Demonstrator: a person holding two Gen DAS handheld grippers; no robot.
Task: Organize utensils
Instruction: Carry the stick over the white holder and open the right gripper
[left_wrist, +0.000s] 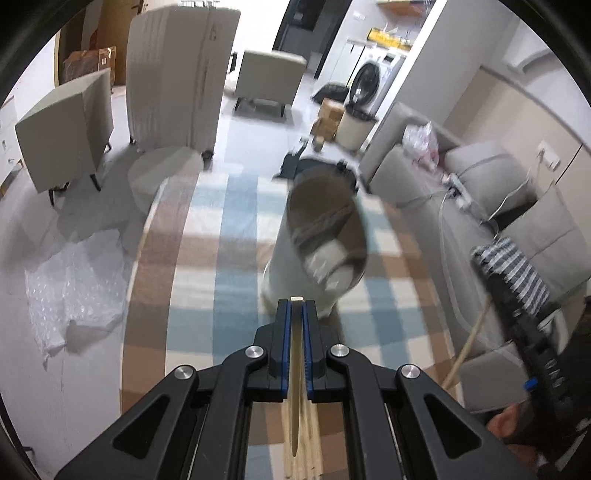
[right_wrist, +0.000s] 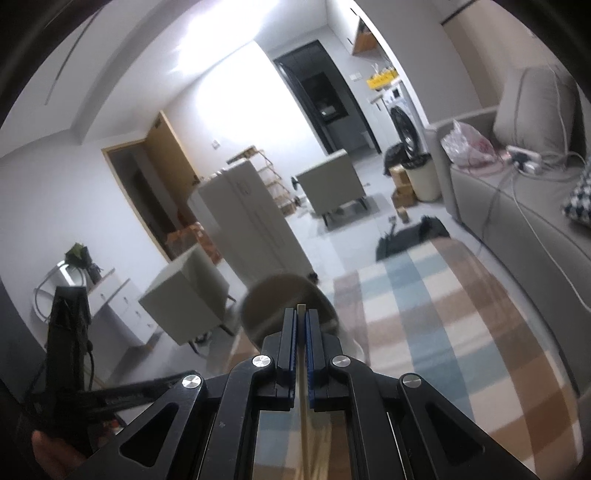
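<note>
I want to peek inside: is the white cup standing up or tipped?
Tipped: the cup leans, its open mouth facing the camera.
</note>
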